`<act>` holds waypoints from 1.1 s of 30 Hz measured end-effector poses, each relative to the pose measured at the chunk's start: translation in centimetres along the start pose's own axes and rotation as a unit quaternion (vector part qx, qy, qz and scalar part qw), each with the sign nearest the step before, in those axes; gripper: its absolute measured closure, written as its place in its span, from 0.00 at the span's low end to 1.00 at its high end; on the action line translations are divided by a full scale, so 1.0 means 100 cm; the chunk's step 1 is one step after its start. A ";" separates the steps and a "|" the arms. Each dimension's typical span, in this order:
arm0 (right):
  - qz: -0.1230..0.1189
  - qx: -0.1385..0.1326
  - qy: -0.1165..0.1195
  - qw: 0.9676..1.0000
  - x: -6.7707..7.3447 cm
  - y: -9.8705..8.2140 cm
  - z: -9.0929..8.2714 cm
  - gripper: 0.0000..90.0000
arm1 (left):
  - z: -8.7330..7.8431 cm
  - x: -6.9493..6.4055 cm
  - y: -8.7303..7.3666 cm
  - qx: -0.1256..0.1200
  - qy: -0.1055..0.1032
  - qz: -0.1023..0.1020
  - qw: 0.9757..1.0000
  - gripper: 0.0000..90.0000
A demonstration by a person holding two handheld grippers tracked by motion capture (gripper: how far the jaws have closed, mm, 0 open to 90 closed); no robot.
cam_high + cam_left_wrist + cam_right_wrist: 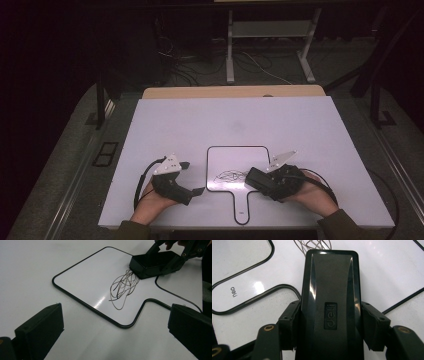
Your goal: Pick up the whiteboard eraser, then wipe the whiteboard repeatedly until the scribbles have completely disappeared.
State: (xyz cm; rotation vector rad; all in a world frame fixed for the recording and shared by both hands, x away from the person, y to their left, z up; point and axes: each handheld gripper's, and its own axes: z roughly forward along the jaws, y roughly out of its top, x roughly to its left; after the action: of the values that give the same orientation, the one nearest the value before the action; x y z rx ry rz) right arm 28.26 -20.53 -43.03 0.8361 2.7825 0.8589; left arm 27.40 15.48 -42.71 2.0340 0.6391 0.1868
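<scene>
High view: small whiteboard [220, 157] at lower centre; right gripper [260, 181] clamps a black eraser [256, 177] beside the scribble [227, 175].

Left gripper view: left gripper [115, 327] parted, empty (idle), scribble [122, 288] ahead.

Right gripper view: eraser's [329, 295] long axis points at the scribble [314, 244], upper centre.

1. The left hand [150, 200] comes in from the near edge, left of the whiteboard [225, 160], palm turned up under its tool.
2. The left gripper [192, 177] lies just off the whiteboard's left border, its jaws spread wide with nothing between them.
3. The right hand [312, 192] reaches in from the whiteboard's right, in a dark green sleeve.
4. The right gripper [329, 320] has its jaws pressed on both sides of a black eraser [330, 297] resting on the whiteboard's lower right part.
</scene>
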 end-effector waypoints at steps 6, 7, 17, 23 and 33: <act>-0.009 0.012 -0.004 1.000 0.000 0.002 -0.001 0.43 | 0.000 0.000 0.000 0.002 -0.001 0.001 1.000 0.00; -0.010 0.013 -0.003 1.000 0.000 0.002 -0.001 0.43 | 0.001 0.000 0.000 0.003 0.000 0.001 1.000 0.00; -0.017 0.018 0.009 1.000 -0.005 0.002 -0.003 0.43 | 0.001 -0.002 0.001 0.004 0.002 0.002 1.000 0.00; -0.007 0.012 0.020 1.000 -0.011 0.001 -0.009 0.43 | 0.001 -0.003 0.000 0.005 0.002 0.002 1.000 0.00; 0.006 -0.012 0.030 0.999 -0.017 0.006 -0.018 0.43 | 0.001 -0.002 0.000 0.002 -0.003 0.001 1.000 0.00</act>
State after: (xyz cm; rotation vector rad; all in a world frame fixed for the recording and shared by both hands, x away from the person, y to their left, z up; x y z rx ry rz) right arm 29.48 -21.92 -41.31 0.8367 2.8146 0.9330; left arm 27.29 15.31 -42.77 2.0380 0.6339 0.1806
